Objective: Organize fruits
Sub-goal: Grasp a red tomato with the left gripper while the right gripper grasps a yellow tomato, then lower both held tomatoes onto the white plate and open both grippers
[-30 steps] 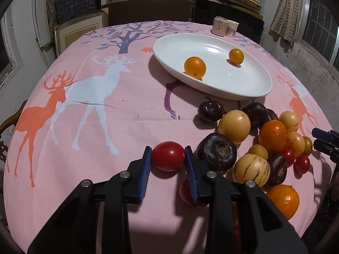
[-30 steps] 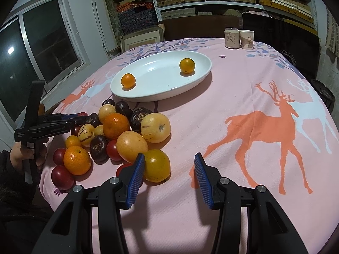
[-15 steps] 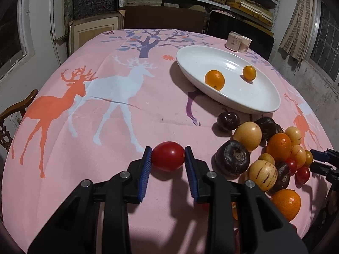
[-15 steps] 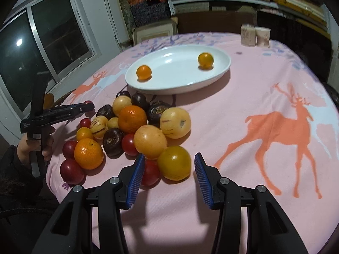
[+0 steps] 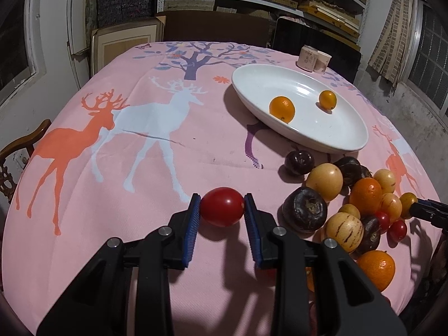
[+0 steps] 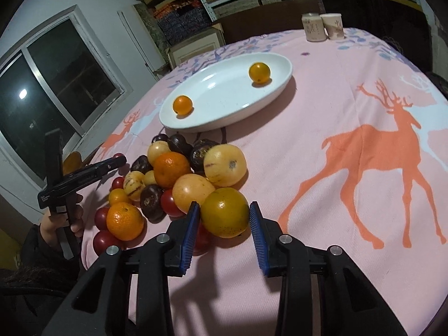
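My left gripper is shut on a red tomato and holds it above the pink tablecloth, left of the fruit pile. My right gripper has its jaws around a yellow-green tomato at the near edge of the pile; both pads sit at its sides and it looks gripped. The white oval dish holds two small oranges. The dish also shows in the right wrist view. The left gripper shows at the left of the right wrist view.
Two paper cups stand at the table's far edge behind the dish. A wooden chair is at the left edge. Shelves with boxes fill the back wall. The pile holds oranges, dark passion fruits, striped yellow melons and small tomatoes.
My left gripper has lifted the red tomato off the cloth and drawn back from the pile. My right gripper has moved left onto the yellow-green tomato and narrowed around it.
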